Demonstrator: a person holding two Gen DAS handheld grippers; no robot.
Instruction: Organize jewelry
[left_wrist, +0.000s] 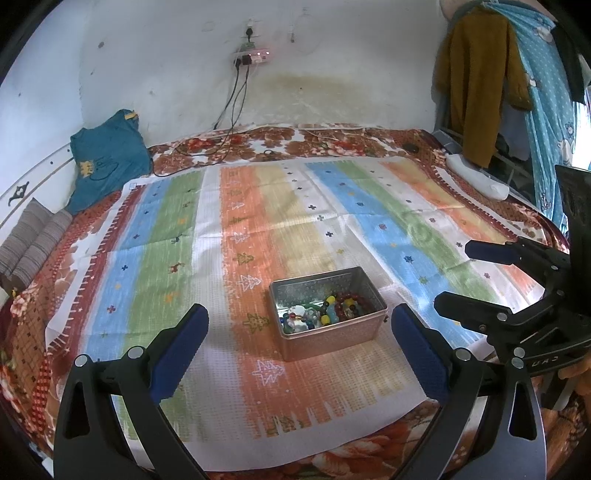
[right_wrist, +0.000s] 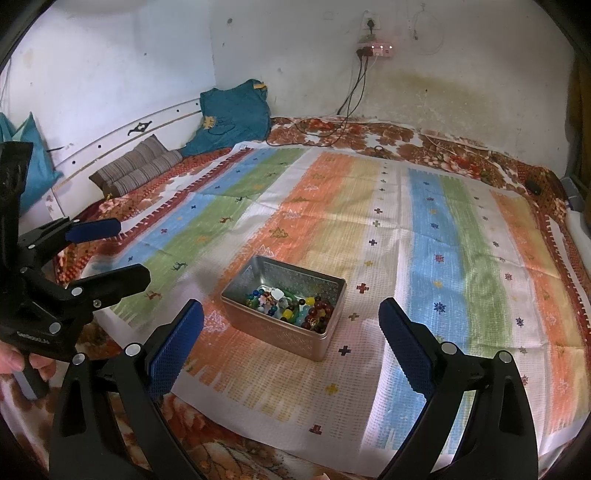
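With both the left gripper (left_wrist: 295, 354) and right gripper (right_wrist: 291, 350) spread wide and empty, we find the metal tin (left_wrist: 328, 314) ahead between the fingertips, its beaded bracelets (right_wrist: 291, 306) light, slippery and loose, best pinched singly across a strand.

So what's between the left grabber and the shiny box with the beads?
Only bare striped cloth, as the left wrist view shows. The left gripper is open, short of the tin box.
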